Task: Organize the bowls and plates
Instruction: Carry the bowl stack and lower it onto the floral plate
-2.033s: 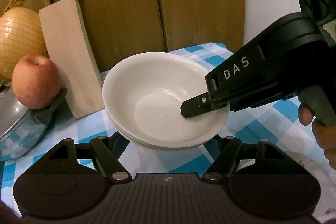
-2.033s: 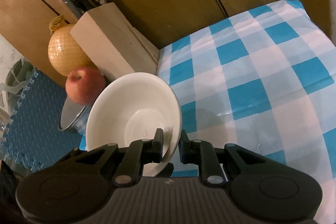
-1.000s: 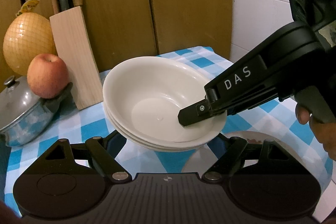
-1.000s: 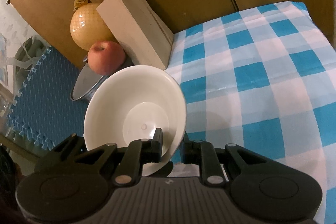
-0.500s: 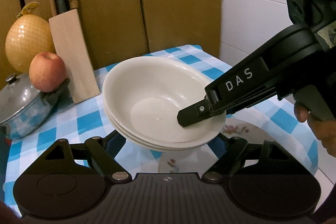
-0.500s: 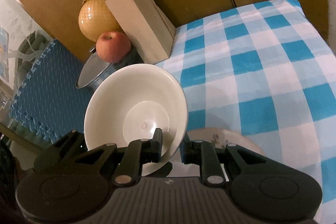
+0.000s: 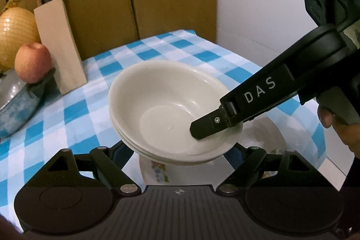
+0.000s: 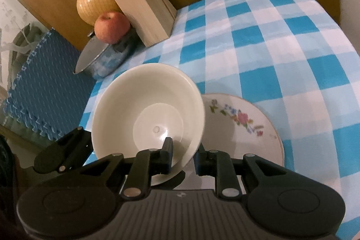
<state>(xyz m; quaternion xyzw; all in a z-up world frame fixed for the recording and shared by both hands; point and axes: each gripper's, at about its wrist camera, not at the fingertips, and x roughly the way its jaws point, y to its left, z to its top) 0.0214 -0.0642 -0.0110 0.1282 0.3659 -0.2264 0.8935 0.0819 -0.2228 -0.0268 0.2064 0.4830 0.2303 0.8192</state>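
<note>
A stack of three white bowls (image 7: 166, 102) hangs in the air over a floral plate (image 8: 243, 127) that lies on the checked tablecloth (image 8: 281, 42). My right gripper (image 8: 183, 147) is shut on the near rim of the stack, one finger inside the top bowl and one outside. In the left wrist view that inner finger (image 7: 209, 125) rests against the bowl's inner wall. My left gripper (image 7: 177, 151) spans the stack's underside with wide jaws. Its fingertips are hidden beneath the bowls. The plate (image 7: 157, 170) shows just below the stack.
A wooden knife block (image 8: 139, 1), an apple (image 8: 111, 26) on a lidded pot (image 8: 101, 60) and a netted yellow fruit (image 8: 94, 1) stand at the table's back left. A wooden panel rises behind. A person's hand (image 7: 337, 123) holds the right gripper's handle.
Both grippers have carried the bowl stack away from the knife block and toward the table's near right. The floral plate has come into view under it. The grips look unchanged.
</note>
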